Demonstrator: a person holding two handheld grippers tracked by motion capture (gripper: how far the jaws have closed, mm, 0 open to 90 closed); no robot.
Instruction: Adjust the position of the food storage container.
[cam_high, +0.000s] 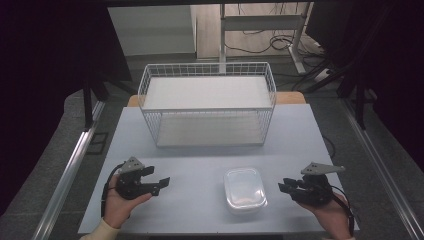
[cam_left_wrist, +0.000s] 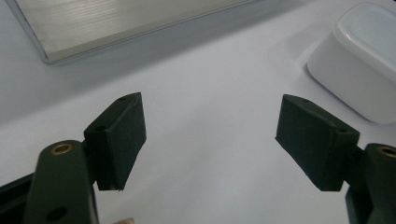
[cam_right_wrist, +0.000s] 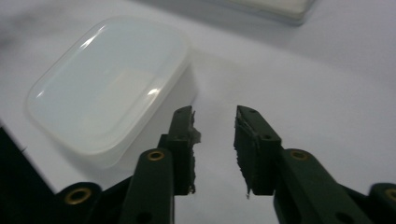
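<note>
Closest to the person, two hands rest low on the pale table, each with a gripper in it. The left gripper has its jaws spread wide with nothing between them. The right gripper has its jaws pulled in to a narrow gap, and that gap is empty too; neither one holds anything.

Between the two grippers sits the plastic box, a milky tub with its lid on, flat on the table near the front edge. The right gripper is just beside it and points at it, but does not touch it.

The narrow gap could be trouble. The box looks much wider than it, so the right jaws may only bump the side and shove the box along the table. The lid is smooth and rounded, so a pinch at a corner may slip off. A hard squeeze could pop the lid loose.

Farther back stands the white wire basket. If the box is carried there too low, it could knock the rim and drop.
</note>
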